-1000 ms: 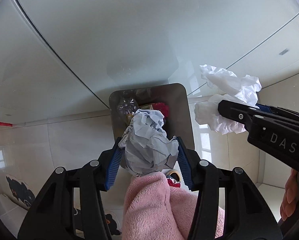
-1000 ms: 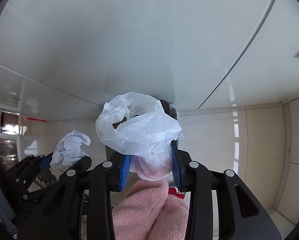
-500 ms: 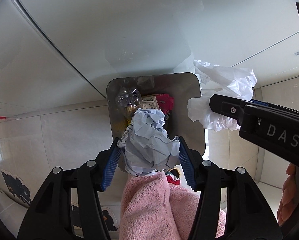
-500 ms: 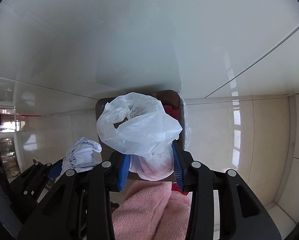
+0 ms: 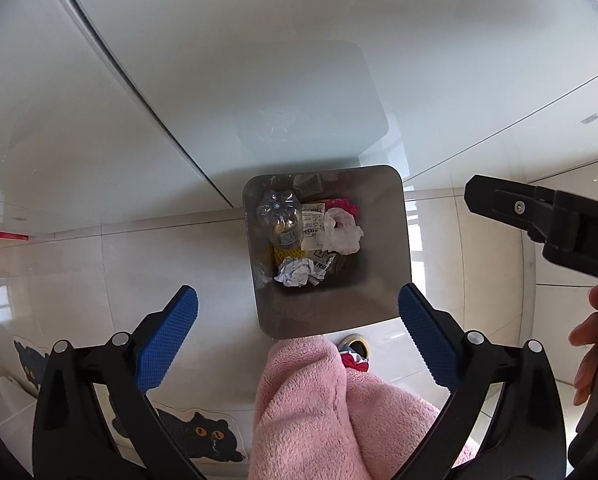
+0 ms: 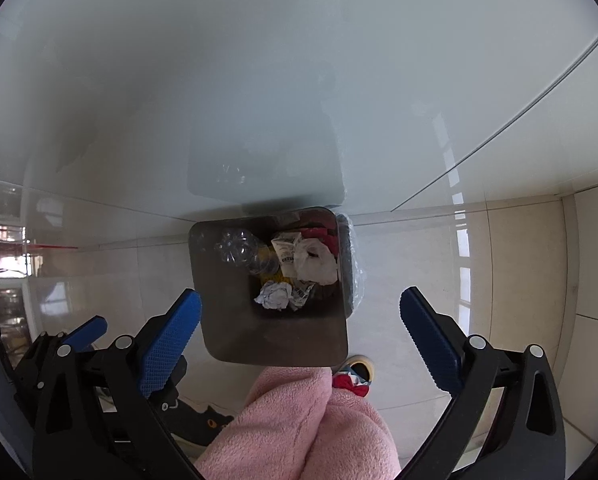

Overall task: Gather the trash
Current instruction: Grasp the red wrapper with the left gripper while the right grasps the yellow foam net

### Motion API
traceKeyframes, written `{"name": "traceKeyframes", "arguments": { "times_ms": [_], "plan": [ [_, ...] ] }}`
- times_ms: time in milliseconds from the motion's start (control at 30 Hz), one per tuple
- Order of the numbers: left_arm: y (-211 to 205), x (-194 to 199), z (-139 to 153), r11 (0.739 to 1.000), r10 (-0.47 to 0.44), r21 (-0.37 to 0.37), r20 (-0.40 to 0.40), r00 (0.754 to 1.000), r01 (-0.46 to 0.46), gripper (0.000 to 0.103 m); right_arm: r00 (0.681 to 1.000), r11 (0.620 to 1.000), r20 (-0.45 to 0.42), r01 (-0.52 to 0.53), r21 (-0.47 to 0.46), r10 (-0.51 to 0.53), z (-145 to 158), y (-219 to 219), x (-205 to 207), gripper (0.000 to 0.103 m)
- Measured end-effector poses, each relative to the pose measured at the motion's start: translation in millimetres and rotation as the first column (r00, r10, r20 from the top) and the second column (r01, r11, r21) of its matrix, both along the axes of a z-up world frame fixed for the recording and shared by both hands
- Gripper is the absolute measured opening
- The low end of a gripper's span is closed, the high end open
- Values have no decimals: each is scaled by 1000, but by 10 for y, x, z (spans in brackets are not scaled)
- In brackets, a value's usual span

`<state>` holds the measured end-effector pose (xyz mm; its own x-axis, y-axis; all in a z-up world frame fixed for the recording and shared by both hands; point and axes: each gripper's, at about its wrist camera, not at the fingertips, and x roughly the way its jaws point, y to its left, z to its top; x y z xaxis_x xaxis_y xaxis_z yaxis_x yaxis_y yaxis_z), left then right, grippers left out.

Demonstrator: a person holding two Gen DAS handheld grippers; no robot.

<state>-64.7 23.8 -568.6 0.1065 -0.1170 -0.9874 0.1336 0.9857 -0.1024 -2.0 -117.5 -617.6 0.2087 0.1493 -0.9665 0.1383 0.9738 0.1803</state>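
Note:
A square metal trash bin stands open on the floor below both grippers. Inside lie a crumpled paper ball, a white plastic bag, a clear plastic bottle and other scraps. My left gripper is open and empty above the bin's near edge. My right gripper is open and empty above the bin; its black finger shows in the left wrist view.
The bin stands against a glossy white cabinet front. Beige floor tiles surround it. A black cat mat lies on the floor at lower left. Pink fleece legs and a slipper are just below the bin.
Both grippers opened. The paper ball dropped from the left and the white plastic bag from the right into the bin. Both grippers hang over the bin.

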Motion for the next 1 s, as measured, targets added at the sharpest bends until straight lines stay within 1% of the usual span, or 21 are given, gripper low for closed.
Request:
{"name": "traceKeyframes", "arguments": {
  "times_ms": [100,167,267,467,533,633,700,767,833,933,1000],
  "plan": [
    [75,-31,248,1000,13,-5,25,1000,-13,95,1000,1000,22,-6,-11,6,201,-52,-50,100],
    [81,-57,418,1000,23,-5,42,999,-23,95,999,1000,42,-9,-11,9,388,-102,-108,100],
    [118,-113,759,999,39,-13,64,997,-38,95,997,1000,73,-11,-17,13,703,-188,-213,100],
    [195,-274,1488,997,77,-31,159,984,-73,95,990,1000,138,-28,13,25,1328,-323,-464,100],
    [231,-304,1682,995,92,-38,169,981,-87,95,989,999,145,-35,37,30,1460,-369,-516,100],
    [286,-349,1989,992,119,-67,196,973,-108,95,986,998,166,-38,43,31,1693,-412,-597,100],
    [317,-380,2207,992,125,-64,231,965,-113,95,979,999,203,-32,33,25,1895,-438,-643,100],
    [331,-375,2399,992,126,-52,260,957,-117,95,969,1000,246,-18,-6,19,2112,-451,-678,100],
    [343,-330,2540,993,122,-36,279,952,-117,95,954,1000,300,-1,-19,7,2322,-471,-704,100],
    [381,-201,2776,992,122,-16,313,942,-123,95,925,999,379,2,-43,15,2594,-457,-664,100],
    [409,-81,2931,991,129,-13,340,932,-132,95,912,999,410,-4,-39,20,2775,-467,-587,100]
  ]
}}
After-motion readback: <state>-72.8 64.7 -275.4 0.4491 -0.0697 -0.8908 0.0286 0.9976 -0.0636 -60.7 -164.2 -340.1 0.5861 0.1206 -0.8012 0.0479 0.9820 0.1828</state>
